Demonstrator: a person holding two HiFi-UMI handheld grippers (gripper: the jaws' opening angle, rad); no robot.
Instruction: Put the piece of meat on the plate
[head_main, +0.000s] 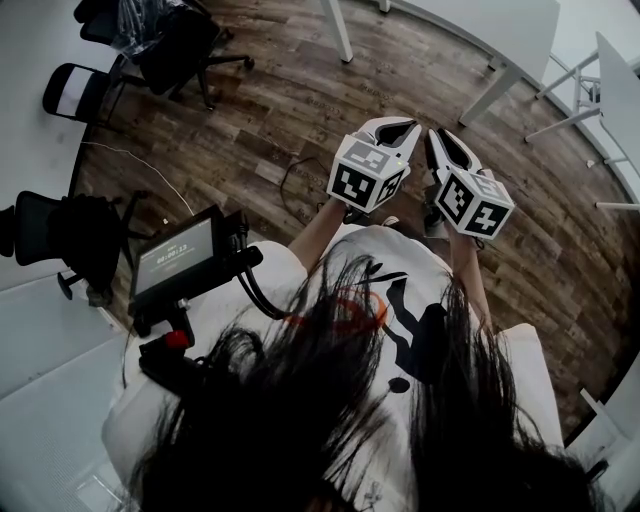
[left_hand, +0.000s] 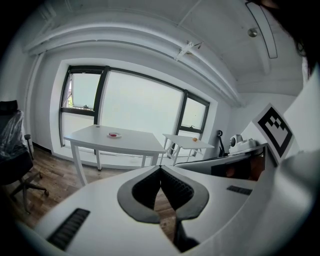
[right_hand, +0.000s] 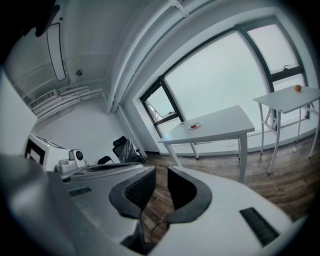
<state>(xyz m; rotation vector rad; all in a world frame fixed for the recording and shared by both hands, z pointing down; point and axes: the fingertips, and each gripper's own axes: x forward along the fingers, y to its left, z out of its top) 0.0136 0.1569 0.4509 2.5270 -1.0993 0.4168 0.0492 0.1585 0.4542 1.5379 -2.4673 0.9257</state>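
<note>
Pointing out over the wood floor (head_main: 300, 110), the left gripper (left_hand: 160, 168) has its jaws closed tip to tip on nothing. The right gripper (right_hand: 159, 175), just beside it, is drawn shut too and empty. Well ahead of both, on a white table (left_hand: 131, 142), sits a small plate (left_hand: 114, 135) with a red bit on it, too small to say whether it is the meat.
</note>
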